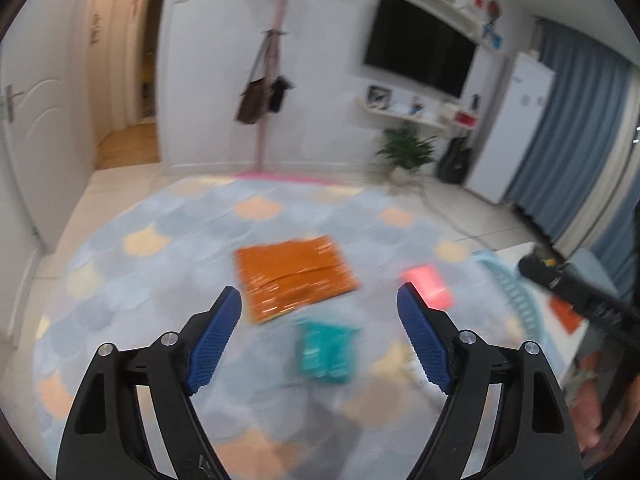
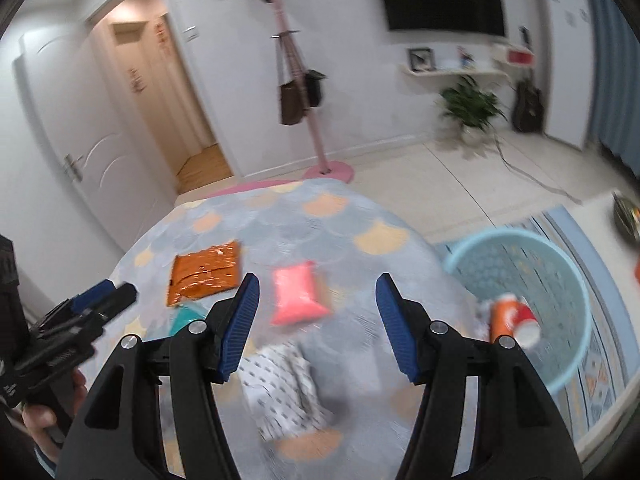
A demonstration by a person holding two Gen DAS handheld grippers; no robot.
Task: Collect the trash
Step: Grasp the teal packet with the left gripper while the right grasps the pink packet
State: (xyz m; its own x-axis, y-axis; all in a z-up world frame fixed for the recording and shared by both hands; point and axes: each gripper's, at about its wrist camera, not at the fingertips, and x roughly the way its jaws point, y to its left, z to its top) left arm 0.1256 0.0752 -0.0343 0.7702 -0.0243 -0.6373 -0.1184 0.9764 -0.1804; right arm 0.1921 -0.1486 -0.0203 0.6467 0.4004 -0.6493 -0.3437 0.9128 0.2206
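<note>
While the frames are blurring, we are holding the left gripper [image 1: 320, 304] wide and empty above the rug [image 1: 168, 216], with an orange packet [image 1: 294, 274], teal packet [image 1: 326, 352] and pink packet [image 2: 298, 298] lying there. Our right gripper [image 2: 316, 292] is gaping empty; the blue basket [image 2: 560, 256] is holding a cup [image 2: 514, 318].
</note>
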